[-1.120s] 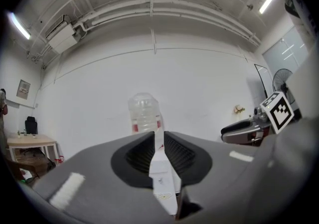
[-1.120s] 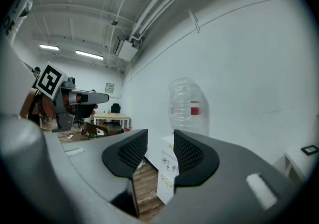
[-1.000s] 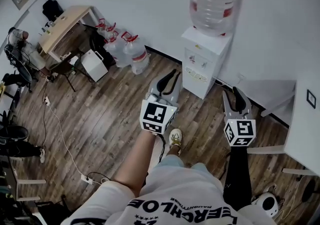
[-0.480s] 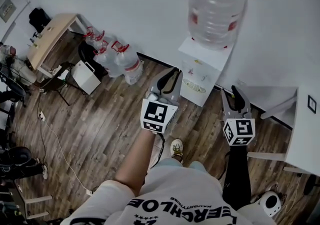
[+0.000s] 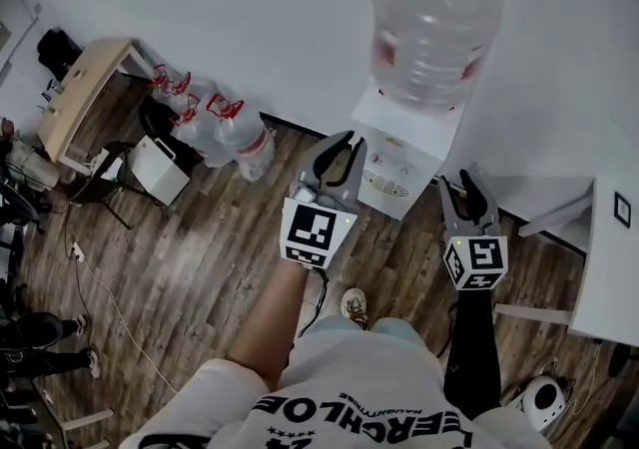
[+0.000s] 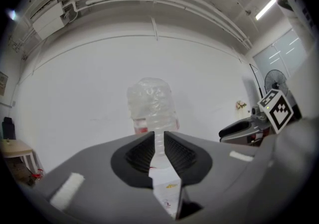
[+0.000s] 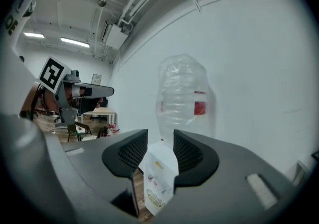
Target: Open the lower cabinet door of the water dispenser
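Observation:
The white water dispenser (image 5: pixel 407 166) stands against the wall with a big clear bottle (image 5: pixel 429 18) on top. Its lower cabinet door is hidden in every view. My left gripper (image 5: pixel 337 145) is held level just left of the dispenser's front, short of it, its jaws nearly together with nothing between them. In the left gripper view the dispenser (image 6: pixel 167 192) shows through that narrow slit of the left gripper (image 6: pixel 159 138). My right gripper (image 5: pixel 462 184) hovers at the dispenser's right, open and empty. The right gripper view has the dispenser (image 7: pixel 158 178) beyond the right gripper (image 7: pixel 160 142).
Several spare water bottles (image 5: pixel 215 118) stand by the wall at left, beside a white box (image 5: pixel 160 168) and a wooden table (image 5: pixel 85 78). A cable (image 5: pixel 110 297) runs over the wooden floor. A white table (image 5: pixel 609 257) is at right. A shoe (image 5: pixel 352 305) is below.
The person has walked closer to the dispenser, and both grippers went forward with them. The dispenser now sits right in front of the fingertips. Neither pair of jaws has changed.

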{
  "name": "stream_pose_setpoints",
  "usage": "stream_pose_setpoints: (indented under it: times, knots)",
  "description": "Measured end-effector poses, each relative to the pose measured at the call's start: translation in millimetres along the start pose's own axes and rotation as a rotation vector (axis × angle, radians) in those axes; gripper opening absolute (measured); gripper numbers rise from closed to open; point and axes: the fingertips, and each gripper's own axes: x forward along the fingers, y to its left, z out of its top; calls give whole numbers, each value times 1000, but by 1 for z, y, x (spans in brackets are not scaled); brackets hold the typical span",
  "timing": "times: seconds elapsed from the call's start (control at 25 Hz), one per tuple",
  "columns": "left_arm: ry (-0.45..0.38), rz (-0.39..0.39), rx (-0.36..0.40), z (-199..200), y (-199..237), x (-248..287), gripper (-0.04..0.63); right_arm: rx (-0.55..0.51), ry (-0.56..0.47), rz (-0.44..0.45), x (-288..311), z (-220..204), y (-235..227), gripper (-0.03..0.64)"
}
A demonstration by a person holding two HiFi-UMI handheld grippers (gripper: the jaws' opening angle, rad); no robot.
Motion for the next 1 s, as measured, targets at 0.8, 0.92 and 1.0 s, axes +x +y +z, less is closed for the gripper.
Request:
stream_pose_setpoints:
  times: [0.8, 0.92, 1.0]
  knots:
    - [28, -48, -22, -35, 2, 55, 60, 0, 68, 13, 42, -28, -27, 144]
    - [30, -43, -24, -36, -7, 67, 60, 5, 68, 26, 46, -32, -41, 144]
    - [23, -27, -22, -31, -10, 75, 60, 7, 63, 41, 52, -29, -52, 144]
